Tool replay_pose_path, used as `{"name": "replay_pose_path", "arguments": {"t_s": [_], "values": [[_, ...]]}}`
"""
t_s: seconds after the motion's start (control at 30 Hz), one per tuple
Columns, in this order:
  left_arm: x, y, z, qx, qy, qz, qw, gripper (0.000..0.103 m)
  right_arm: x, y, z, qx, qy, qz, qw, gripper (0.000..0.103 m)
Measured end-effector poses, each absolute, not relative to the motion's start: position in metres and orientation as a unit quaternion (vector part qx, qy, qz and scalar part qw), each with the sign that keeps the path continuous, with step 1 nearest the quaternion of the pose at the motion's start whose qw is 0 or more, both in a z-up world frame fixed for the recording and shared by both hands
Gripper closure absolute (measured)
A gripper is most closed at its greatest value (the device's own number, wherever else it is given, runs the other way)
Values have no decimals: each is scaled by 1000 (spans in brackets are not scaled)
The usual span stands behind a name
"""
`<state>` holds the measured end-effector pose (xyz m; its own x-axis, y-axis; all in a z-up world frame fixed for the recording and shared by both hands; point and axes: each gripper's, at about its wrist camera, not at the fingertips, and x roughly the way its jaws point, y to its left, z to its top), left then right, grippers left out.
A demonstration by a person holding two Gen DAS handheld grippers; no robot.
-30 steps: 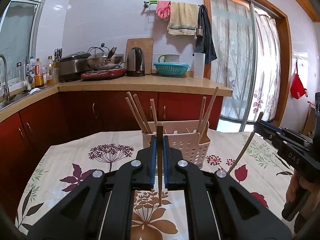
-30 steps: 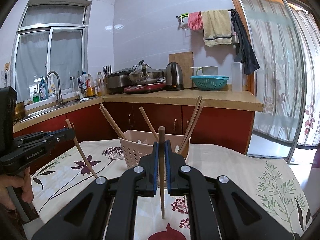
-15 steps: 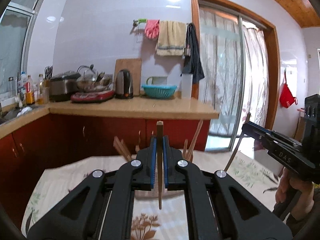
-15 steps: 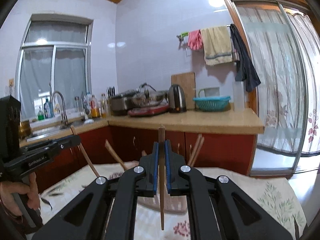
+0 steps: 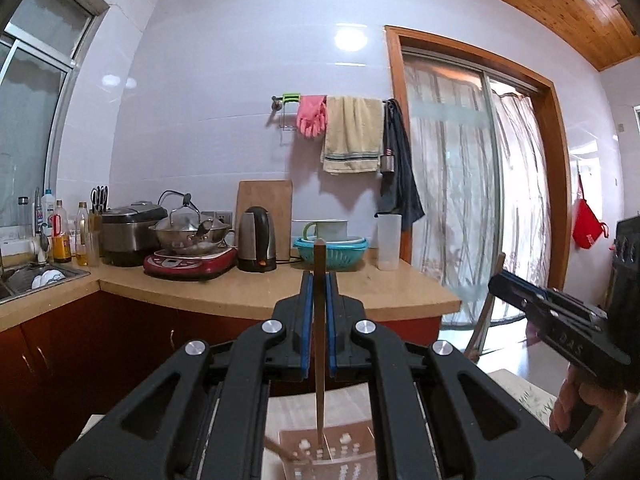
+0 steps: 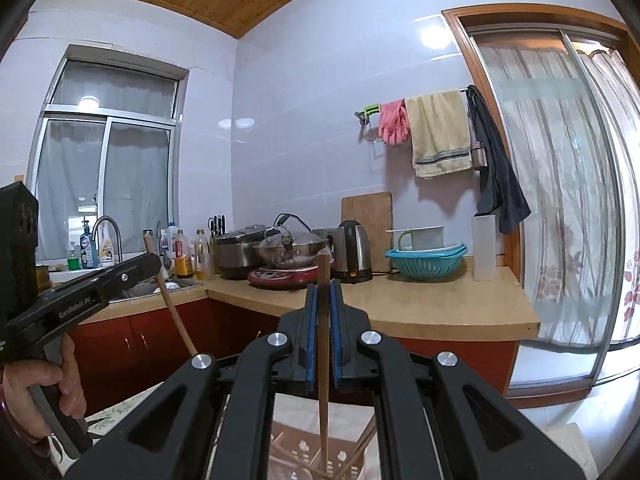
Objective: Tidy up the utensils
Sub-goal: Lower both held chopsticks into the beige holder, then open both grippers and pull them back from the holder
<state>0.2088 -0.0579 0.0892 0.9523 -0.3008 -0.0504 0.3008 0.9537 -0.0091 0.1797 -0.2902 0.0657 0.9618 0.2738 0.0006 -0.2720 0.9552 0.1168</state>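
The left gripper [image 5: 319,280] is clamped on a wooden chopstick [image 5: 319,344] that stands nearly upright between its blue pads, its lower tip hanging just above the perforated utensil holder [image 5: 332,454] at the bottom of the left wrist view. The right gripper [image 6: 322,292] pinches a second chopstick [image 6: 323,368] the same way, its tip dipping toward the same holder, where other sticks lean. Each gripper shows in the other's view, held level in a hand [image 6: 48,392]. Behind them, a kettle [image 5: 256,240] and teal colander [image 5: 331,250] sit on the kitchen counter [image 5: 280,296].
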Motion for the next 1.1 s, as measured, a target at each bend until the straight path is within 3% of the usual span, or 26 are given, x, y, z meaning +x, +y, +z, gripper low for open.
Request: {"name": "replay_pose_path", "arguments": {"t_s": [0.37, 0.43, 0.5, 0.57, 0.7, 0.97, 1.1], "values": [[256, -68, 23, -4, 91, -156, 984, 96, 224, -286, 15, 64, 66, 136, 986, 96], [257, -71, 15, 2, 100, -156, 983, 87, 225, -283, 7, 57, 78, 132, 986, 96], [257, -74, 10, 10, 106, -155, 982, 63, 227, -283, 3, 56, 89, 132, 986, 87], [254, -75, 9, 15, 106, -154, 982, 55, 225, -285, 1, 62, 92, 133, 985, 72], [244, -75, 17, 15, 99, -149, 984, 39, 216, -288, 4, 67, 90, 129, 985, 67], [210, -67, 27, 21, 89, -121, 988, 21, 188, -297, 17, 68, 86, 99, 989, 37], [184, -66, 24, 24, 94, -107, 989, 15, 167, -291, 10, 52, 99, 81, 990, 30]]}}
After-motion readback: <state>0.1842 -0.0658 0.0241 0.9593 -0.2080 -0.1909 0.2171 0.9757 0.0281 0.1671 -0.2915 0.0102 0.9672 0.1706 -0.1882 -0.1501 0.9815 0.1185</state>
